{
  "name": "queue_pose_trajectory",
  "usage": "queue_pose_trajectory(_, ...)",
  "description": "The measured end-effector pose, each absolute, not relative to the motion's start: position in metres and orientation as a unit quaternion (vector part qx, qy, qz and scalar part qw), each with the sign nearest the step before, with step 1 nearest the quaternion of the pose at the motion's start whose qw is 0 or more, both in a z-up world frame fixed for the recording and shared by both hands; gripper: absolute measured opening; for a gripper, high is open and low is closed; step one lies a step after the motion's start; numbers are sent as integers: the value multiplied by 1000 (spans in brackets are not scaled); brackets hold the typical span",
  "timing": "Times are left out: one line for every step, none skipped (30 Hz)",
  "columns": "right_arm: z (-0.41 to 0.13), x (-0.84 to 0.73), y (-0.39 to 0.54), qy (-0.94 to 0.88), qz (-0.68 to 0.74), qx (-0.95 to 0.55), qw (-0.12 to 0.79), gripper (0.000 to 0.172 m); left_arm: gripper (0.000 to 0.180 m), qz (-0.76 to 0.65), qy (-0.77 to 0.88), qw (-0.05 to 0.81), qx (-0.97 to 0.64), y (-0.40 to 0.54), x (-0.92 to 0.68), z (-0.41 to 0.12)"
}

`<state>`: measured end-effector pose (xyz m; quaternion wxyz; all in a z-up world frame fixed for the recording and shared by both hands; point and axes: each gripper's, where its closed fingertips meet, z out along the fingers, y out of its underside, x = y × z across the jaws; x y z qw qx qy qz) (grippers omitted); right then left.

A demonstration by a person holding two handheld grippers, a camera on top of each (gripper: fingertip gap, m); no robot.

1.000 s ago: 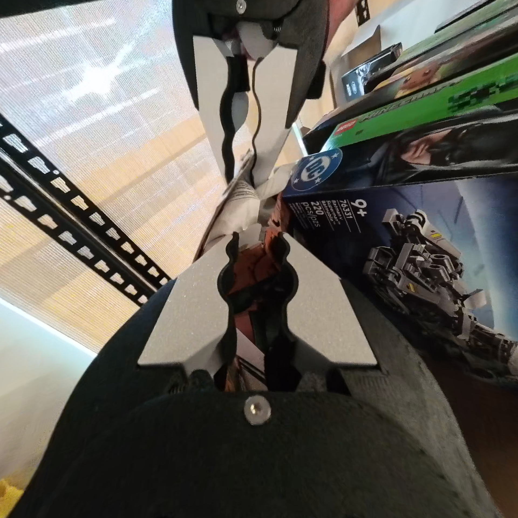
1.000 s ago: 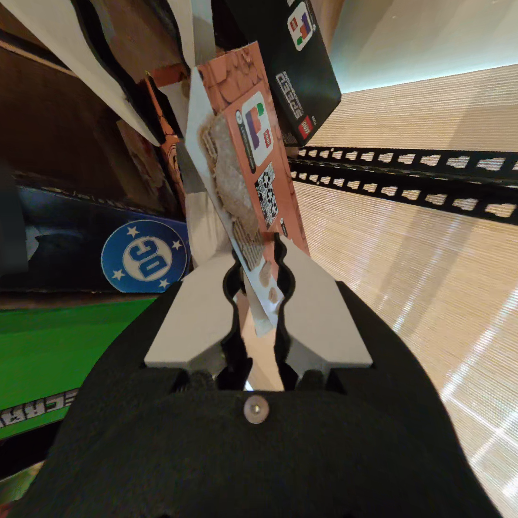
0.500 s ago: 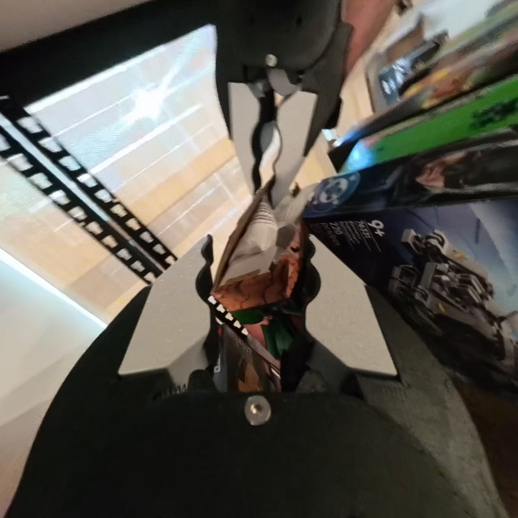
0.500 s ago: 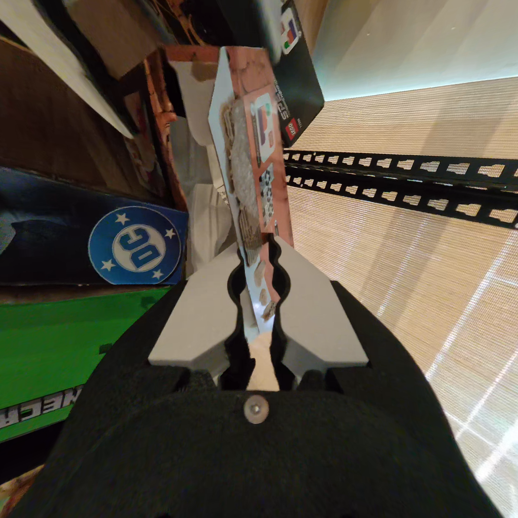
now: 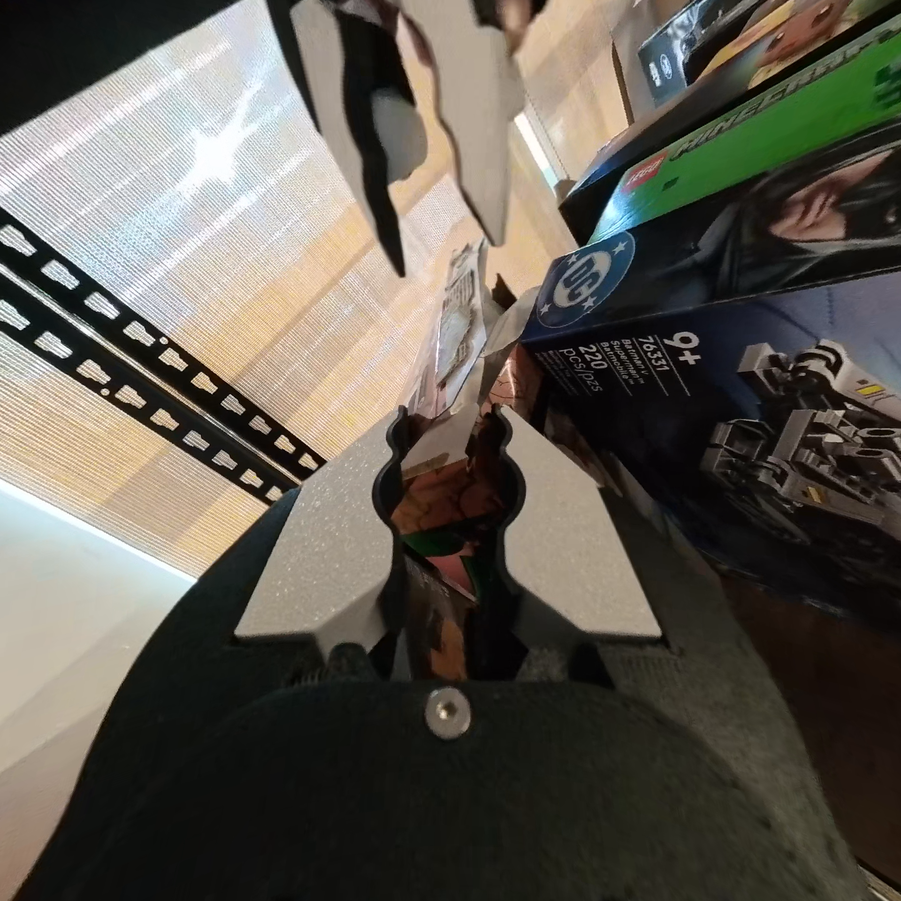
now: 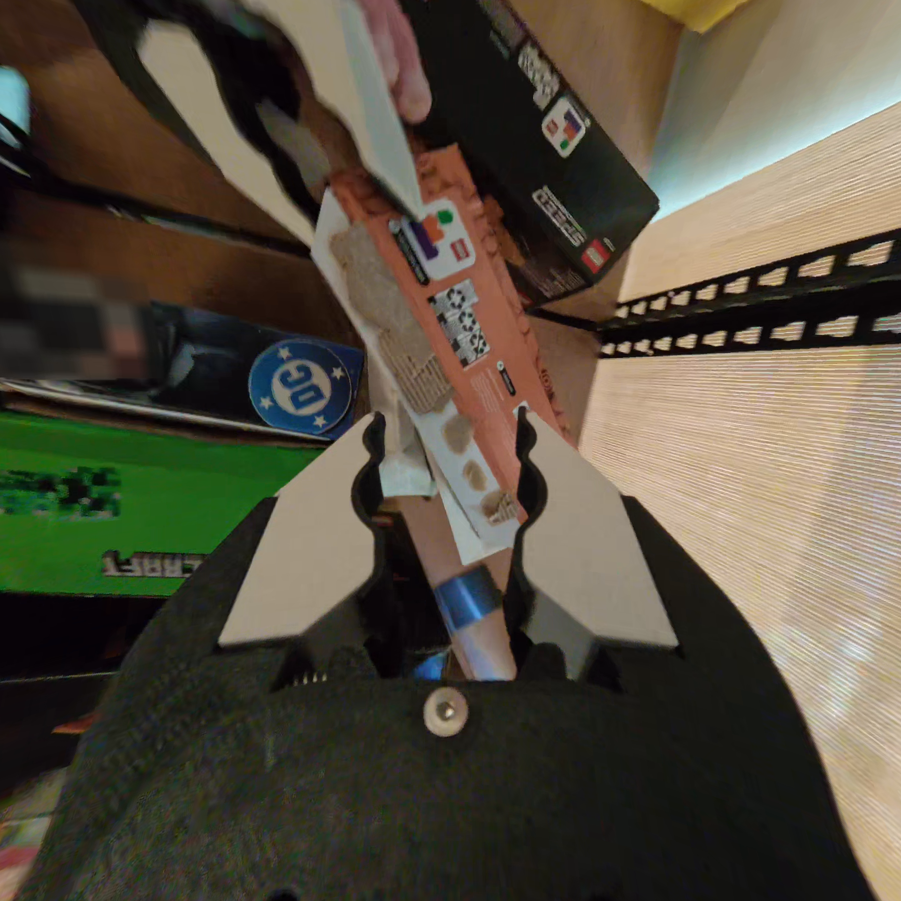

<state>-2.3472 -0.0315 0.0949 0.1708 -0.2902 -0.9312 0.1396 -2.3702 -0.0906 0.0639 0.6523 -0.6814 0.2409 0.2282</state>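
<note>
A terracotta cardboard box with a torn-open white flap hangs between both grippers. My left gripper is shut on one end of the box. It also shows at the top of the right wrist view, clamped on the box's far end. My right gripper is open. The flap end of the box stands between its fingers and they do not press on it. In the left wrist view the right gripper hangs open just above the flap.
A stack of toy boxes is beside the grippers: a dark blue one, a green one and a black one. A black perforated rail crosses a woven blind.
My right gripper was shut on the box's flap and has now opened and let it go. The left gripper still holds the box, and the view has swung a little.
</note>
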Motion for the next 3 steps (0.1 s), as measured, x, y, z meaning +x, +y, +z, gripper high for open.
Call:
queue_pose_trajectory(97,-2350,-33,-927,164,-300,152,53,32,231,247,653,-678,-90,-2369,64)
queue_pose_trajectory(97,-2354,-32,-924,181,-308,136,54,31,228,251,654,-676,-90,-2367,64)
queue_pose_trajectory(95,-2360,-28,-919,187,-324,123,54,31,229,255,655,-674,-90,-2366,64)
